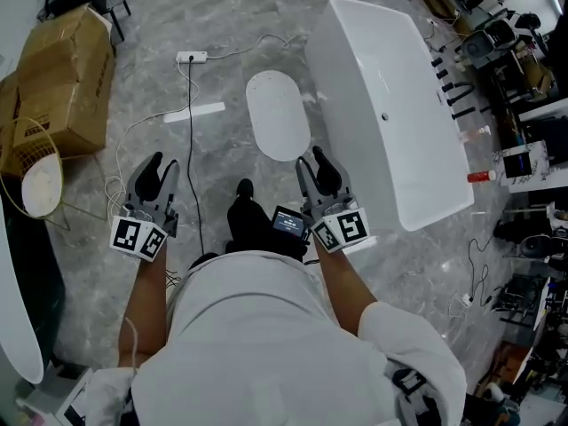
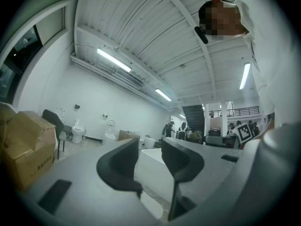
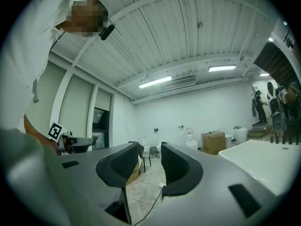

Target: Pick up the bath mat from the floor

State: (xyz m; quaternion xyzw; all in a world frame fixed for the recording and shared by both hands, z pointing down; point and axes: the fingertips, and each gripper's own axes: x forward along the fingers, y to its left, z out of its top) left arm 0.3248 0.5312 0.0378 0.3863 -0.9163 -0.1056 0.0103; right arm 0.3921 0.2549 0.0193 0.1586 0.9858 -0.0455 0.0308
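Beside the bathtub (image 1: 390, 122) lies the bath mat (image 1: 277, 115), left gripper (image 1: 161, 164) and right gripper (image 1: 311, 159) spread.

From head: looking steeply down onto floor (image 1: 222, 25), bathtub (image 1: 390, 105), cardboard box (image 1: 67, 78). From left gripper (image 1: 161, 162) and right gripper (image 1: 311, 158): riding close behind jaws, looking level across room, catching same bathtub and box.

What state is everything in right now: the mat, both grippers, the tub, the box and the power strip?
bath mat: flat on the floor beside the tub, untouched.
left gripper: jaws apart, nothing between them.
right gripper: jaws apart, nothing between them, just short of the mat.
bathtub: upright, empty.
cardboard box: closed, on the floor.
power strip: on the floor, cables running from it.
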